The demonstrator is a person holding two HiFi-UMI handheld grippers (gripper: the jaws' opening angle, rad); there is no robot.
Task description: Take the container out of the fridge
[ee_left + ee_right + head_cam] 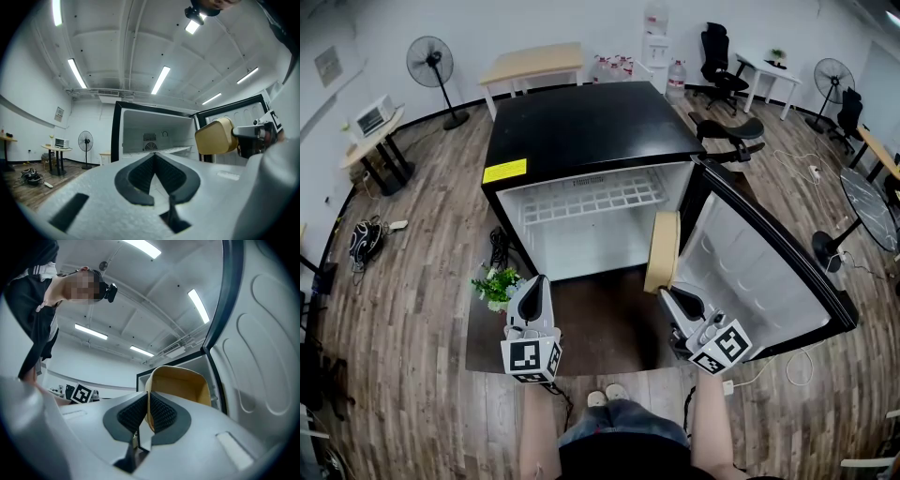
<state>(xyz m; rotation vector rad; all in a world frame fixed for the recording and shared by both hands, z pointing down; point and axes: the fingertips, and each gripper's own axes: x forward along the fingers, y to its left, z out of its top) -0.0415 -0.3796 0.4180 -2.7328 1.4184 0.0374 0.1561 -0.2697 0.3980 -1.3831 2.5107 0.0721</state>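
Small black fridge [581, 131] stood with its door [759, 272] swung wide at its right edge; a white wire shelf [591, 199] showed inside, otherwise a bare white interior. Tan container [662, 251] was out of the cabinet, held in the air just in front of the opening's right edge, beside the door's hinge side and tipped on edge. Right gripper [667, 292] pinched the container's thin rim: in the right gripper view the ribbed pads [161, 412] were clamped on the wall of the container [180, 385], its hollow facing the camera. Left gripper [532, 281] hung off the fridge's front left corner, above a dark mat [600, 328]. Its jaws were pressed together with nothing between them, per the left gripper view [154, 157]. That view also caught the container [215, 136] at right. A small green plant [497, 286] sat at the mat's left edge.
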